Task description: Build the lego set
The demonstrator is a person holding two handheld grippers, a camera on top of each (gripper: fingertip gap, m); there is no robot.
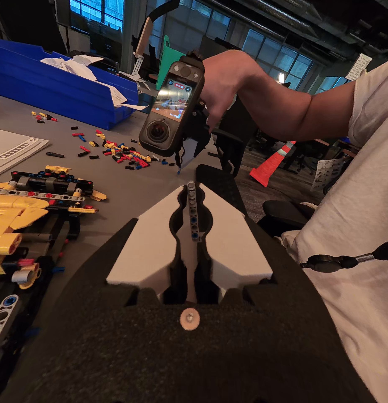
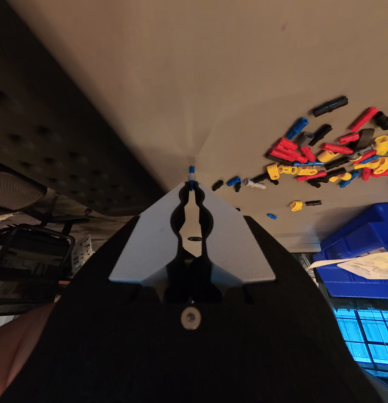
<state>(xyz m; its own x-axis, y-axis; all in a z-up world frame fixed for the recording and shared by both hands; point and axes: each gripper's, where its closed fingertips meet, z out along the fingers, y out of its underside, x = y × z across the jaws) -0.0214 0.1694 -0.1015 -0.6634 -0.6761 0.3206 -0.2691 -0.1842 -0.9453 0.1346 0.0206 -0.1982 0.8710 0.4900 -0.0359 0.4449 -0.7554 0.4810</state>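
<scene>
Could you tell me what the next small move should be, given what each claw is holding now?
Probably carry the right claw and its blue pin over to the grey beam held in the left claw and line the pin up with an open hole. The beam already carries two blue pins lower down, its upper holes look open, and the pin's tip points down near the table.

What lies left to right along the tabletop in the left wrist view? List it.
Booklet → yellow model → loose pins → right tongs holding a blue pin.

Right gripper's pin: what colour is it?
Blue with a pale grey band, the pin shows best in the right wrist view.
</scene>
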